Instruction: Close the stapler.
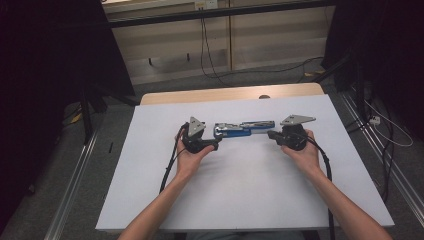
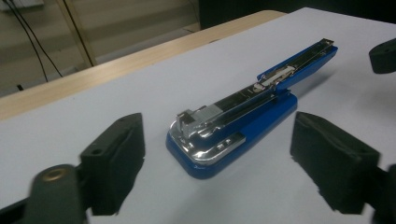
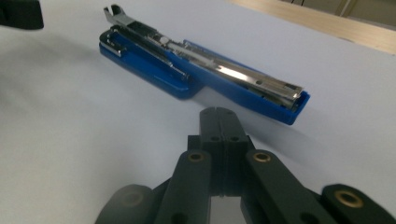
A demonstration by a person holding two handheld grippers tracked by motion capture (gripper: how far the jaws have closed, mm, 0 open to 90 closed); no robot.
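A blue stapler [image 1: 242, 129] with its metal magazine swung open lies flat across the middle of the white table top [image 1: 240, 195]. My left gripper [image 1: 216, 145] sits just left of it. In the left gripper view its jaws stand wide apart with the stapler's [image 2: 243, 116] wide end ahead between them, untouched. My right gripper [image 1: 272, 135] rests at the stapler's right end. Its jaws [image 3: 219, 123] are pressed together with nothing between them, just short of the stapler's [image 3: 205, 65] narrow blue tip.
The white sheet covers a wooden table whose far edge [image 1: 230, 94] shows behind. Cables [image 1: 207, 45] hang over the grey floor beyond, and metal rails [image 1: 75, 175] run along both sides of the table. A cable trails from each gripper toward the person.
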